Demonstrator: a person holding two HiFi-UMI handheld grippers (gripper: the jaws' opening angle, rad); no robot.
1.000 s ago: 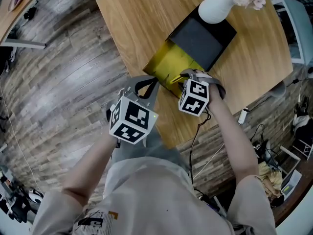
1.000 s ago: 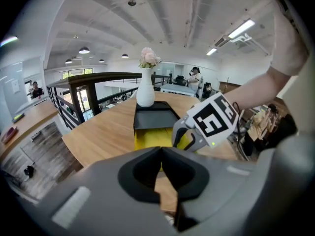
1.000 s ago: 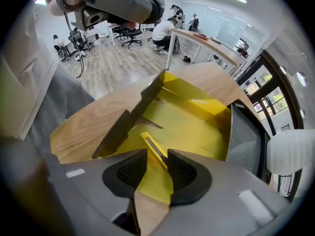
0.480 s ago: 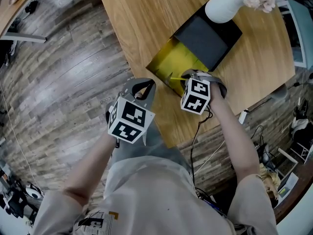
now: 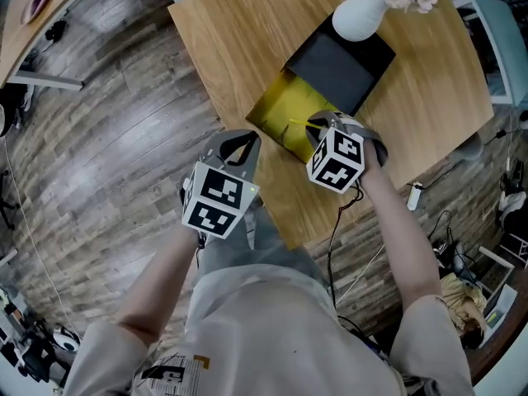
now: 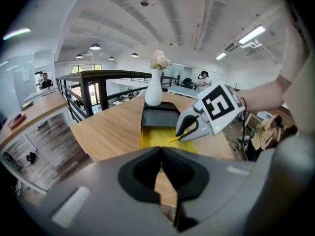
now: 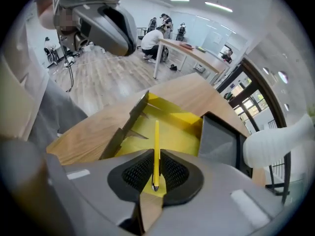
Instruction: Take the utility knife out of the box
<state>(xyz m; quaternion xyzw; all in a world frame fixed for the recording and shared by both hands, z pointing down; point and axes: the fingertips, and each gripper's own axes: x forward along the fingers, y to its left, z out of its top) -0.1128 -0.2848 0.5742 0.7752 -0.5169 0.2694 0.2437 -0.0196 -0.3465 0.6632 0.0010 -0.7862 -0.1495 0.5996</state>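
Closing right hand-held gripper (image 7: 156,157) jaws pinch utility knife (image 7: 156,136) (blade unseen)

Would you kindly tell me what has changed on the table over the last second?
The right gripper came up a little from the box, its jaws closing on the yellow knife, which now sits pinched between them above the box. The left gripper stayed shut and empty; box, lid and vase did not move.
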